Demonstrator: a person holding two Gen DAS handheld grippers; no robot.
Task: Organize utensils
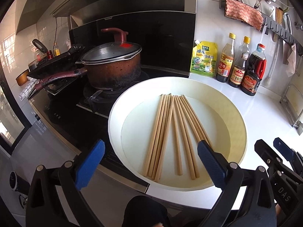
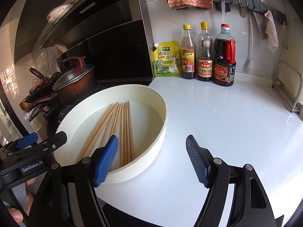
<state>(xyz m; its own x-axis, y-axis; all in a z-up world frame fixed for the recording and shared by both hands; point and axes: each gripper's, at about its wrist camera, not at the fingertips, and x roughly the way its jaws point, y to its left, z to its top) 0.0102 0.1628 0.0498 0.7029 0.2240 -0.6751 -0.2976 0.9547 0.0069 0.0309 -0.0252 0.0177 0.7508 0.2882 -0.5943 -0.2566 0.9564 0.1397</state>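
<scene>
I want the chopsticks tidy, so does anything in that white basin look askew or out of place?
Yes. The chopsticks lie loose on the floor of the basin, fanned apart toward the near rim, and at least one crosses the others instead of lying parallel. Nothing is spilled. The pot on the stove is scorched black at its base.

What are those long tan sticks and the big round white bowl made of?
The long tan chopsticks look like bare wood or bamboo: pale, matte, no shine. The big round white bowl looks like plastic or coated paper, I can't tell which: its thin straight wall is smooth and dull.
</scene>
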